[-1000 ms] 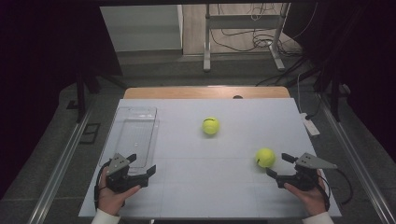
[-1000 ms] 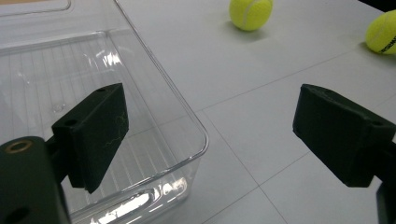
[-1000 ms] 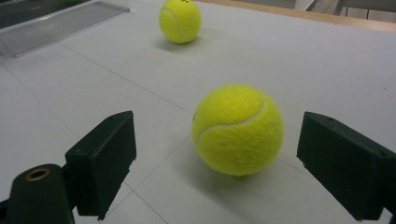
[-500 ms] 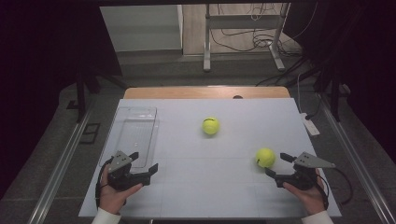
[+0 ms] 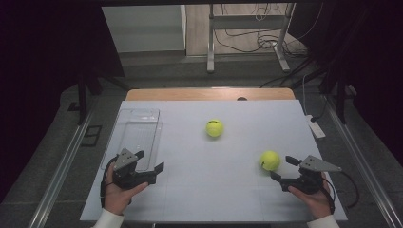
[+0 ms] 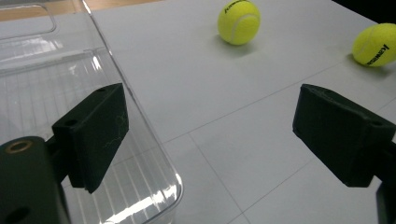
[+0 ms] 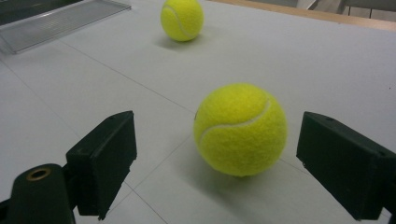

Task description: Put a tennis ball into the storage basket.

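One tennis ball (image 7: 240, 129) is found just ahead of the right gripper (image 5: 286, 170); a second ball (image 5: 215, 128) lies farther off. A clear tray (image 5: 136, 134) is placed ahead of the left gripper (image 5: 149, 161).

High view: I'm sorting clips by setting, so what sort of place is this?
Probably a lab or workshop set up for recording. A white table stands on a grey floor in a dark room, with loose cables and a metal stand behind it.
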A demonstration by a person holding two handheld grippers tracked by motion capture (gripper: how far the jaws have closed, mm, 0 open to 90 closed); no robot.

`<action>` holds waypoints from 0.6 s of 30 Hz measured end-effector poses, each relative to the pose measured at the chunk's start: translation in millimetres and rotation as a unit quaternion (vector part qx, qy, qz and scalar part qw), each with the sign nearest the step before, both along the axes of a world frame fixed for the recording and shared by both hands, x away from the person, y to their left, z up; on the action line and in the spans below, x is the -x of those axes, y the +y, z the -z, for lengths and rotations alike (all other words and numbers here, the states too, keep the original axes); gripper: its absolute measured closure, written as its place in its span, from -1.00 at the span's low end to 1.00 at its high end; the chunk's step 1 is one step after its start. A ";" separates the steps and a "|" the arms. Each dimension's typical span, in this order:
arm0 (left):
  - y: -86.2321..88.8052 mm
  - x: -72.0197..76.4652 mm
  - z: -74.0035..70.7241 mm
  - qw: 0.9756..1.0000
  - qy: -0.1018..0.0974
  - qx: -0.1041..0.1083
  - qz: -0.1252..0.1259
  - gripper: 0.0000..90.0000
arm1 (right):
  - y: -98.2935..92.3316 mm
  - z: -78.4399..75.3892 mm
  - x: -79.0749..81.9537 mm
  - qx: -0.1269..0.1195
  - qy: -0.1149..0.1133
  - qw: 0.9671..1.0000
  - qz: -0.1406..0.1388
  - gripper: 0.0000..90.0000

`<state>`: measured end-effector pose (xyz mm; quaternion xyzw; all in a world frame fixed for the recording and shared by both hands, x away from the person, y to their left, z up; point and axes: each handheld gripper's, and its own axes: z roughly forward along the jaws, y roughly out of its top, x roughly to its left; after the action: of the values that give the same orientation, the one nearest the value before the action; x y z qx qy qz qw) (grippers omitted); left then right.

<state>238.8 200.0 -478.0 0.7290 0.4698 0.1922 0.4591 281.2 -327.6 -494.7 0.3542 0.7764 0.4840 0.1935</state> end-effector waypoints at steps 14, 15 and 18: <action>-8.4 -10.9 -4.8 1.000 0.005 -0.003 0.017 -0.73 | 1.4 0.9 -1.2 0.003 0.000 1.000 -0.001 -0.71; -8.7 -11.4 -4.8 1.000 0.005 -0.003 0.017 -0.73 | 1.4 1.1 -1.3 0.003 0.001 1.000 -0.001 -0.71; -10.2 -14.1 -5.3 1.000 0.008 -0.002 0.022 -0.73 | 1.5 0.8 -1.5 0.003 -0.001 1.000 0.000 -0.71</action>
<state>252.9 189.9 -472.7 0.7415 0.4573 0.1774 0.4578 282.7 -326.0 -495.4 0.3531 0.7776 0.4822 0.1951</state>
